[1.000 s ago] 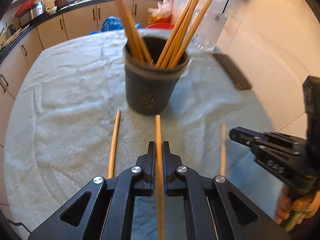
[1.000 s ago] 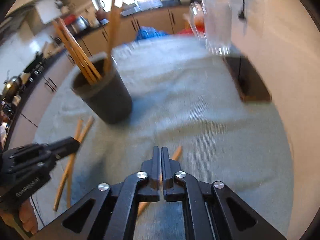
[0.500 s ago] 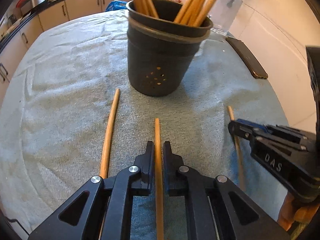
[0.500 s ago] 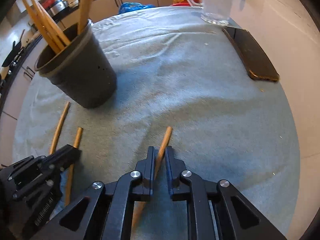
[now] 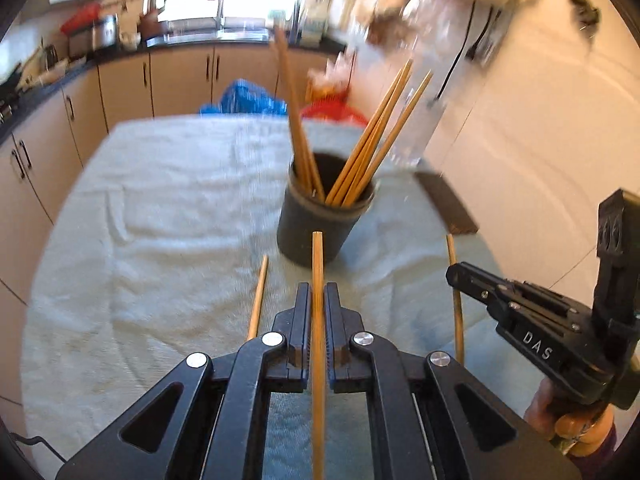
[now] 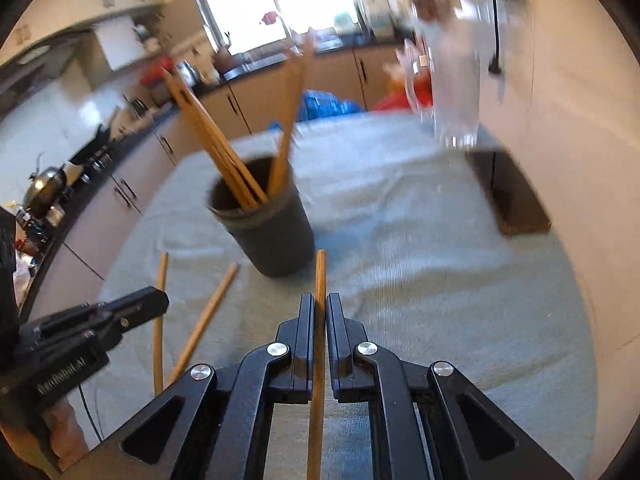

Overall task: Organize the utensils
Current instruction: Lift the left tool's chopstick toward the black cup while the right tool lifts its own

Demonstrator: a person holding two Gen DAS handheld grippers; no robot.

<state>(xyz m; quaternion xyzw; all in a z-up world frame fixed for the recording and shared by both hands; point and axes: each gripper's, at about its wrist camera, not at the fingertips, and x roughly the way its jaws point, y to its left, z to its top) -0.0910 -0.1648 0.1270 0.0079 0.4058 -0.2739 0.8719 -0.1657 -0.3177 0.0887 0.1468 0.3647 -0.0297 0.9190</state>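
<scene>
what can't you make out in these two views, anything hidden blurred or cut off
- Left wrist view: the rear of the chopstick held in the left gripper runs off the bottom edge.
- Right wrist view: the glass is motion-blurred, so any contents can't be told.
- Both views: the chopstick ends inside the black holder are hidden by its wall.
- Right wrist view: the lower part of one loose chopstick is covered by the left gripper.

Each camera sits just behind its own tool, facing forward along the fingers and slightly down at the bench (image 5: 160, 216). Both views share the dark holder (image 5: 324, 220) (image 6: 272, 236) ahead: the left view looks from its left, the right view from its right.
</scene>
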